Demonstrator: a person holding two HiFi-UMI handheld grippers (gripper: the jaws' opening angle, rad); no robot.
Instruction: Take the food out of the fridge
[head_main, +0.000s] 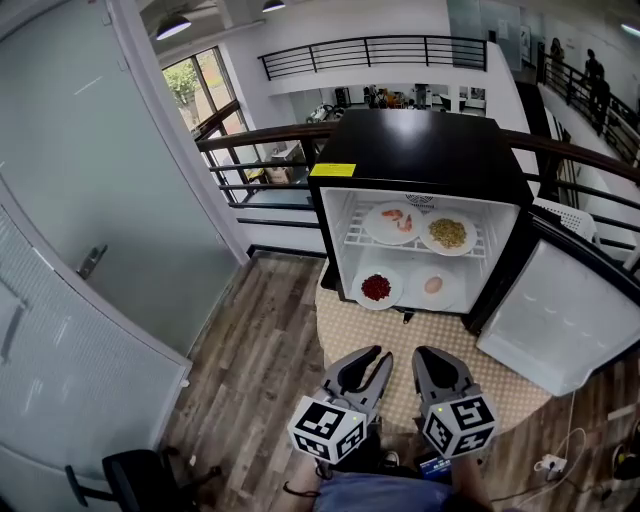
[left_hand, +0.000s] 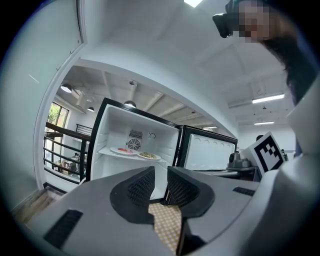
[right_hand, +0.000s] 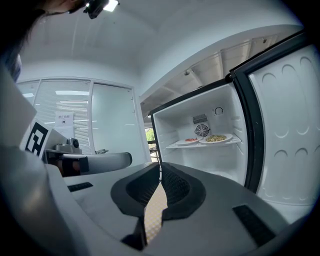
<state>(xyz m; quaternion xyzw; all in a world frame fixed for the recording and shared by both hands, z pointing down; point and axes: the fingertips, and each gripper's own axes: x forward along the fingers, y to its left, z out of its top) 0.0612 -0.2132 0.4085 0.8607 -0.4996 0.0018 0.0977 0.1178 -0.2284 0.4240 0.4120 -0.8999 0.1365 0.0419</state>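
The plates of food (head_main: 391, 223) sit inside the open fridge (head_main: 420, 150), well ahead; the left gripper (head_main: 378, 358) has its jaws narrowly apart and empty; the right gripper (head_main: 432, 358) has its jaws together; I'd widen both before reaching in level.

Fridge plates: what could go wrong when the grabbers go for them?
The upper left plate and upper right plate sit close together on the wire shelf; dragging one might knock the other. The open door stands near the right gripper and could get bumped. Gripped at the rim, a plate may tilt and spill.
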